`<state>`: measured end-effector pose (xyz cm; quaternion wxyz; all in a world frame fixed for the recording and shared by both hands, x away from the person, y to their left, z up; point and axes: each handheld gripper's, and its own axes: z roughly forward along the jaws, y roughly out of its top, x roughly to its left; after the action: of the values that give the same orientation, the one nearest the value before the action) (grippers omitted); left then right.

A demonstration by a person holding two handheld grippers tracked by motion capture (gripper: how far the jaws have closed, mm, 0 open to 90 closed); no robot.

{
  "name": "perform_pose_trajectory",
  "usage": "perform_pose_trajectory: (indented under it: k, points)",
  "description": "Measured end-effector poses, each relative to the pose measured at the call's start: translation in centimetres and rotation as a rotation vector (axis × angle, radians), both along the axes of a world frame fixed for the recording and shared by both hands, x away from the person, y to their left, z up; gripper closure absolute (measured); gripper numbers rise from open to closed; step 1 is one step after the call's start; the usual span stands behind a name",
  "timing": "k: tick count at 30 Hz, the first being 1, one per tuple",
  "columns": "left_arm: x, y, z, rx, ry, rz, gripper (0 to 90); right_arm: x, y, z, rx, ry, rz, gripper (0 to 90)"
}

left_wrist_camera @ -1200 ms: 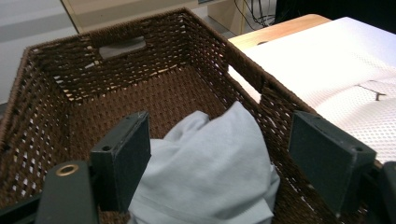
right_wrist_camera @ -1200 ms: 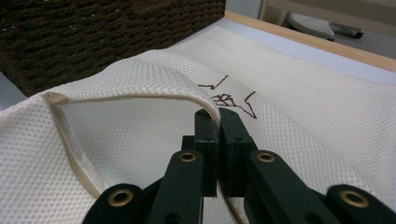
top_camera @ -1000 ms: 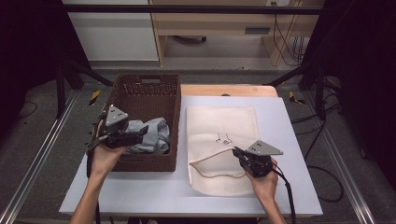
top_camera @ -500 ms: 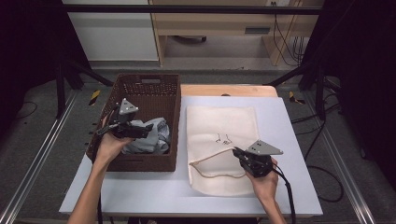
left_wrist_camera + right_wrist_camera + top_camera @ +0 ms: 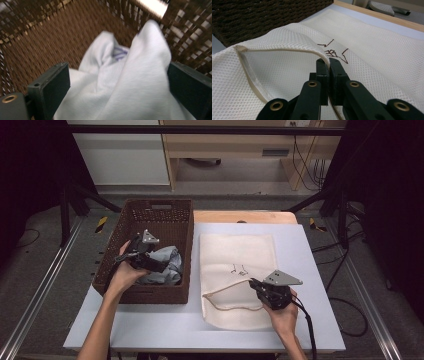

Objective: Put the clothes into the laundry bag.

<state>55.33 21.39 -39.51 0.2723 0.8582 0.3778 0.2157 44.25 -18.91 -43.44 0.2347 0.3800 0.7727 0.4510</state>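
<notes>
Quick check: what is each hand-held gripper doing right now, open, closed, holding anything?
Left hand-held gripper: open, jaws just widened around the grey garment in the basket.
Right hand-held gripper: shut on the mesh bag rim.

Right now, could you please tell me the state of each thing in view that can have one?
Mesh bag: flat on the table, mouth edge lifted open.
Right claw: shut on the mesh bag's upper edge.
Left claw: jaws wide, just been opening; pale garment between them, pads not pressing.
Pale garment: crumpled, lying in the basket.
Basket: upright at the table's left edge, open-topped.
</notes>
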Motion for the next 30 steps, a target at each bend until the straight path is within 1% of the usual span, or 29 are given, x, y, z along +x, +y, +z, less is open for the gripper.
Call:
perform_pose_trajectory:
  k: [2, 7, 11, 13, 15, 17, 19, 20, 24, 26, 30]
  points:
    - [0.0, -0.1, -0.3, 0.012, 0.005, 0.007, 4.4, 0.0, 0.1, 0.0, 0.002, 0.006, -0.003, 87.0]
    - [0.3, 0.0, -0.6, 0.014, 0.031, 0.029, 3.4, -0.1, 0.1, 0.0, -0.002, 0.008, -0.004, 87.0]
    - [0.4, -0.2, -1.0, 0.034, 0.031, 0.026, 2.4, 0.0, 0.0, 0.0, -0.002, 0.013, -0.005, 87.0]
    - [0.5, -0.3, -1.3, 0.049, 0.04, 0.023, 2.3, 0.1, 0.0, 0.0, 0.0, 0.014, -0.004, 87.1]
    - [0.6, -0.4, -1.5, 0.064, 0.048, 0.032, 2.4, 0.0, 0.0, 0.0, 0.001, 0.018, -0.003, 87.1]
    - [0.7, -0.3, -1.6, 0.059, 0.06, 0.035, 2.7, 0.1, 0.0, -0.1, -0.001, 0.017, 0.001, 87.1]
    - [0.9, -0.3, -1.9, 0.053, 0.082, 0.039, 3.0, 0.1, 0.1, -0.1, 0.001, 0.024, -0.001, 87.0]
    - [1.0, -0.3, -2.0, 0.058, 0.093, 0.041, 3.0, 0.1, 0.1, -0.1, 0.0, 0.026, 0.002, 87.0]
    - [1.3, -0.6, -2.7, 0.099, 0.142, 0.045, 2.9, 0.1, 0.1, -0.1, 0.0, 0.026, 0.003, 87.0]
    - [1.4, -0.8, -3.0, 0.122, 0.167, 0.038, 2.9, 0.1, 0.1, -0.1, 0.0, 0.029, 0.0, 87.0]
    - [1.7, -0.7, -3.5, 0.122, 0.236, 0.055, 3.1, 0.1, 0.1, -0.2, -0.003, 0.031, 0.003, 86.8]
